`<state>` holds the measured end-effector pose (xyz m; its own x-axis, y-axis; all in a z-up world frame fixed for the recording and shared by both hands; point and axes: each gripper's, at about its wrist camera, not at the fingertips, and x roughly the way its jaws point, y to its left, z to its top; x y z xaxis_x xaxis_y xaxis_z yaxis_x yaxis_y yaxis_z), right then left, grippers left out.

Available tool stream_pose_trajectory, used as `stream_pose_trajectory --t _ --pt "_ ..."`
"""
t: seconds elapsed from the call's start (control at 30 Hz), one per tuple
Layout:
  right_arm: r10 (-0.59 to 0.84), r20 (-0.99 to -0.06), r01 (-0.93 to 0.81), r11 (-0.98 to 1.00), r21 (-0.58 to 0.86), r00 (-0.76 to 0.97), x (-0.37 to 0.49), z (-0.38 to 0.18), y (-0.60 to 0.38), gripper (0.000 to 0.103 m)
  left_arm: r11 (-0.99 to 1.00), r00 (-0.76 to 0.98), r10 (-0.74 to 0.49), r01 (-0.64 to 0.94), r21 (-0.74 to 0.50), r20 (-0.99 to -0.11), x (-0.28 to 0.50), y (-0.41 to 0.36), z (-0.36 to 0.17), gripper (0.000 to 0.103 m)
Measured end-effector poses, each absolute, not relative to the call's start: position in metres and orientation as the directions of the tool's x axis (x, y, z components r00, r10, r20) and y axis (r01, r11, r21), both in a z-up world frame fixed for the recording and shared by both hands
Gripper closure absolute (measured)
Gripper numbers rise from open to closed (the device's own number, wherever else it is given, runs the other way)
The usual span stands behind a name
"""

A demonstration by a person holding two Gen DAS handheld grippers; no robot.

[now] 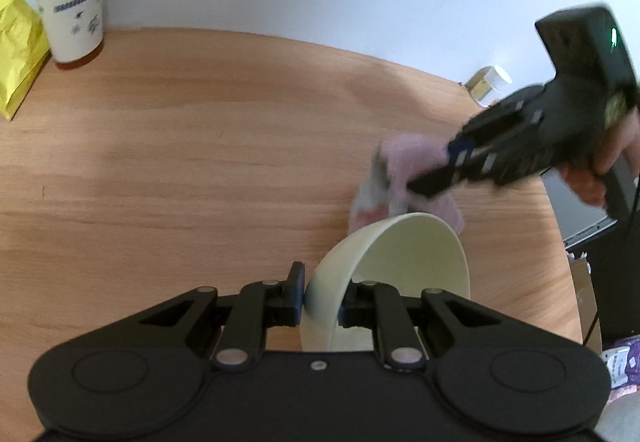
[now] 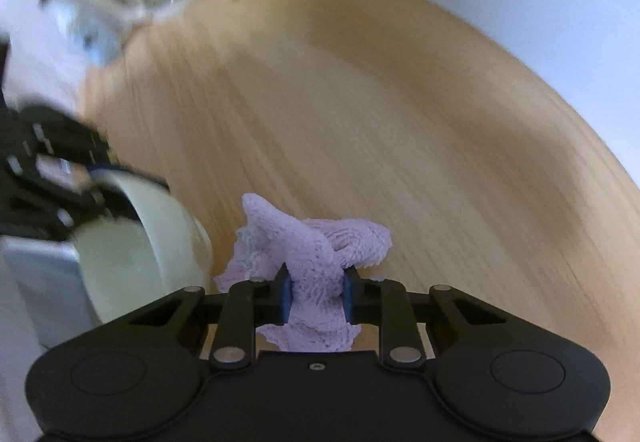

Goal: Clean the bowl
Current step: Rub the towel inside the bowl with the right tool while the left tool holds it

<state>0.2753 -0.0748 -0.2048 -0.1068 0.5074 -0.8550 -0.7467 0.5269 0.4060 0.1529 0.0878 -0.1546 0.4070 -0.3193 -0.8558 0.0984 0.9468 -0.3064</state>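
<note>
The left gripper (image 1: 322, 296) had its fingers pinched on the wall of the bowl (image 1: 384, 274), tilted with its mouth turned rightward. The right gripper (image 2: 316, 292) clamped a pink cloth (image 2: 316, 262), held just beyond the bowl's far rim, above the surface (image 1: 180, 162).

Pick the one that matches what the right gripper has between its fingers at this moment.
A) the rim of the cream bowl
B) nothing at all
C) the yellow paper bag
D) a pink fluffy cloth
D: in the right wrist view the right gripper is shut on the pink cloth, while the bowl is pinched by its wall in the left gripper.
</note>
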Motion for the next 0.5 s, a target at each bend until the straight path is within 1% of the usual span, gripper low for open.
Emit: stream_pose_trajectory --t 0.1,0.17,0.33,0.5 --pt "0.607 -0.784 -0.648 0.546 0.531 -0.131 0.293 -0.191 -0.080 0.076 0.949 0.409 -0.315 0.125 -0.290 -0.856 0.156 0.081 -0.152 0.089" --pt "0.675 -0.719 -0.586 0.519 0.622 -0.166 0.303 -0.185 -0.076 0.076 0.947 0.418 -0.321 0.138 -0.290 -0.850 0.157 0.078 -0.150 0.089" --pt "0.701 -0.679 -0.525 0.502 0.687 -0.219 0.295 -0.187 -0.064 0.076 0.944 0.441 -0.330 0.178 -0.279 -0.835 0.159 0.069 -0.143 0.089" --pt "0.714 -0.643 -0.457 0.491 0.742 -0.277 0.288 -0.192 -0.069 0.076 0.946 0.441 -0.324 0.151 -0.287 -0.837 0.162 0.070 -0.145 0.089"
